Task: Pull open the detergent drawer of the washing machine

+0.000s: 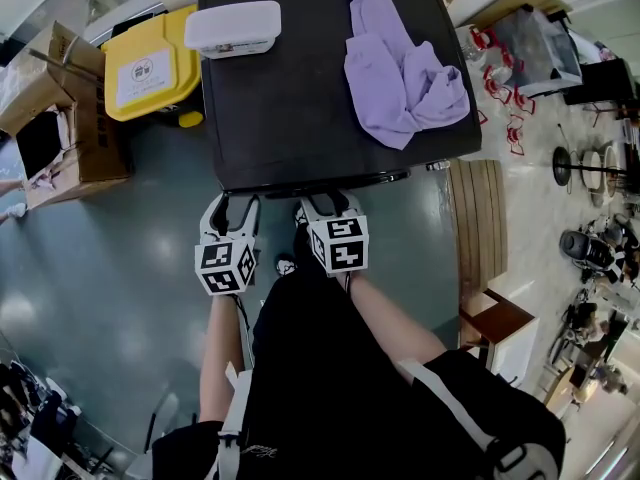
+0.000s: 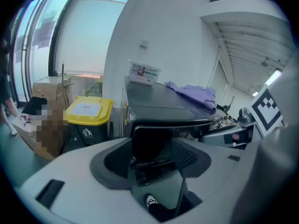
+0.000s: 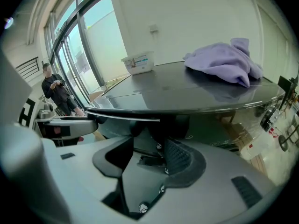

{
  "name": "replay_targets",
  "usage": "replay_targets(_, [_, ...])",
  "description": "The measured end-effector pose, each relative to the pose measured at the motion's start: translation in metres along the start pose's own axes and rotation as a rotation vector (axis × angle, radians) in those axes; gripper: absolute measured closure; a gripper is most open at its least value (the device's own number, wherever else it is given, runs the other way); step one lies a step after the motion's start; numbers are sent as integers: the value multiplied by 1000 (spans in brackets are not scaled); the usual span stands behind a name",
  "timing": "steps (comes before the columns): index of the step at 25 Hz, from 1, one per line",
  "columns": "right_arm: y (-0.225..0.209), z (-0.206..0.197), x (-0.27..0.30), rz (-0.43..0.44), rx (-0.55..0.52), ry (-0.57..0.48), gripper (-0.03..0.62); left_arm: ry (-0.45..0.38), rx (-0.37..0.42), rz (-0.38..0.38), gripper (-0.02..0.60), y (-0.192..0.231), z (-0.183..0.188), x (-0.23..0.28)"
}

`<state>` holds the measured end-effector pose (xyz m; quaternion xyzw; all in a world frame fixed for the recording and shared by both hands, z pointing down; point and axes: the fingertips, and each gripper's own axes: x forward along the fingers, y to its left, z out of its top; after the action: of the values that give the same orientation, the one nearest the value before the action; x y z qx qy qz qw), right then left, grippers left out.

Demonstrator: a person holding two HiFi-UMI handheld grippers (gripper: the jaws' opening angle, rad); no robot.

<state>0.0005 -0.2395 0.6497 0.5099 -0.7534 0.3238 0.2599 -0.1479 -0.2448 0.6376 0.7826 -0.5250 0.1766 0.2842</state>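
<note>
The black washing machine [image 1: 290, 108] stands in front of me, with both grippers at its front top edge. My left gripper [image 1: 228, 202] is at the machine's left front corner. In the left gripper view its jaws [image 2: 150, 144] sit on either side of a glossy black block under the top lip, the detergent drawer front [image 2: 149, 135], which fills the gap between the pads. My right gripper [image 1: 325, 204] is just to its right. Its jaws [image 3: 154, 143] stand partly closed around a dark part of the front panel [image 3: 161, 129]. Whether the pads touch that part is hidden in shadow.
A purple cloth [image 1: 400, 78] and a white lidded tub [image 1: 232, 28] lie on the machine top. A yellow-lidded bin [image 1: 150, 68] and cardboard boxes [image 1: 70, 118] stand to the left, a wooden bench [image 1: 475, 218] to the right. A person [image 3: 58, 90] stands far off by the windows.
</note>
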Motion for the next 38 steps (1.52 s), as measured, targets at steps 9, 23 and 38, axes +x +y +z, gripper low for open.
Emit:
replay_targets(9, [0,1,-1,-10,-13,-7,395,17,38,7,333,1,0,-1])
replay_targets(23, [2,-3,-4,-14,-39,15,418,29,26,22,333,2,-3,-5])
replay_targets(38, [1,-3,-5,-38,-59,18,431,31,6,7,334,1,-2,-6])
